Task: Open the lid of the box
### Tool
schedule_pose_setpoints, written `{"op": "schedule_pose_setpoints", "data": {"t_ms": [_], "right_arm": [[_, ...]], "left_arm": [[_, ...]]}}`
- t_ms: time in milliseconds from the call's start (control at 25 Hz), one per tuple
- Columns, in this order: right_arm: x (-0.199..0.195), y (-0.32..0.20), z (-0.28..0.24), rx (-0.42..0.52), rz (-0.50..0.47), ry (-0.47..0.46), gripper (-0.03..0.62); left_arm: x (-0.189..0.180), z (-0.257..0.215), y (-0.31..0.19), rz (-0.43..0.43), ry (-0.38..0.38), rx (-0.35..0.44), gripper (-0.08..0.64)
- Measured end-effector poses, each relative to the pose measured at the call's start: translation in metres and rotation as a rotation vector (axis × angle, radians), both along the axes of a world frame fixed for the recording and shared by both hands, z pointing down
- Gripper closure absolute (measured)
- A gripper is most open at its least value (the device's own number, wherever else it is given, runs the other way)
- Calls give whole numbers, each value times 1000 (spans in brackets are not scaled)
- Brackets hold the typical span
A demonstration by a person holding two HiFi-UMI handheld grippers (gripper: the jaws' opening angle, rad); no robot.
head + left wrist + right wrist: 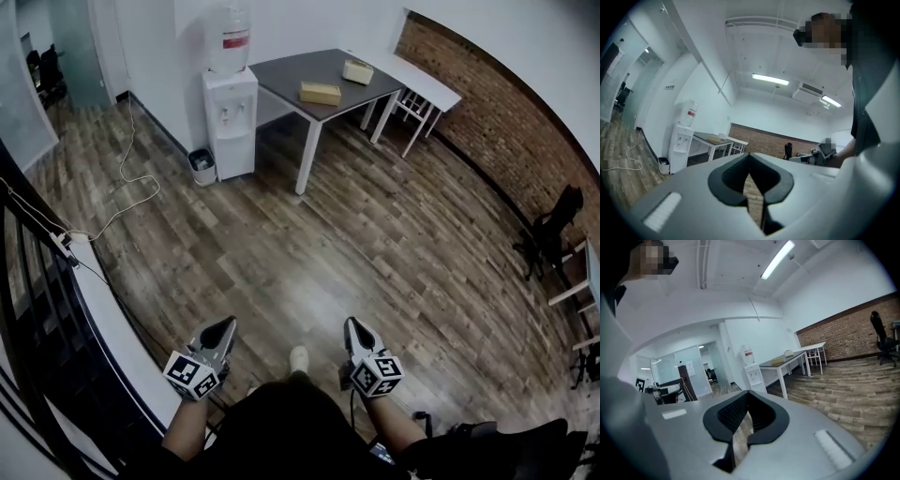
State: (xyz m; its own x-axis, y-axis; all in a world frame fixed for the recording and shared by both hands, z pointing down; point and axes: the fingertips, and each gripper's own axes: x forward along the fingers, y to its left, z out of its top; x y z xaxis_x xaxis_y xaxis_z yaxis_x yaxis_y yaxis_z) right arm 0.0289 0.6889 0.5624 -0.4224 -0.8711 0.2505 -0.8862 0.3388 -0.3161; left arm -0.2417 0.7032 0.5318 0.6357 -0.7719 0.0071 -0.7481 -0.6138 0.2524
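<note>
Far across the room a dark table (291, 73) carries two pale boxes: a flat tan box (321, 93) near its front edge and a smaller cream box (357, 71) farther back. The table and boxes appear small in the left gripper view (714, 138) and right gripper view (778, 361). My left gripper (225, 325) and right gripper (352, 323) are held low in front of the person, pointing forward over the wooden floor, far from the table. Both are shut with nothing between their jaws (749, 154) (746, 393).
A white water dispenser (231, 117) stands left of the table, with a small bin (202, 166) beside it. A cable (131, 187) trails over the floor. A white counter edge (112, 328) runs along the left. Black chairs (553, 225) stand by the brick wall at the right.
</note>
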Motion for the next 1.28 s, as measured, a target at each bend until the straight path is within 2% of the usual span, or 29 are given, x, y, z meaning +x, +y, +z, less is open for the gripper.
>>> {"op": "schedule_pose_setpoints", "data": {"t_ms": [200, 320, 520, 840, 1120, 1280], "right_arm": [[15, -58, -8, 78, -51, 11, 589], [19, -89, -15, 103, -83, -39, 588], [33, -117, -19, 103, -146, -99, 589], [72, -136, -19, 118, -102, -131, 589], [85, -154, -7, 95, -78, -116, 589], [87, -179, -9, 102, -60, -96, 589]], "left_arm": [[18, -23, -44, -49, -28, 62, 560], [28, -42, -71, -79, -33, 108, 560], [55, -48, -104, -93, -27, 115, 561], [96, -44, -139, -87, -37, 105, 560], [109, -39, -173, -49, -12, 74, 560], [110, -39, -210, -24, 16, 69, 560]]}}
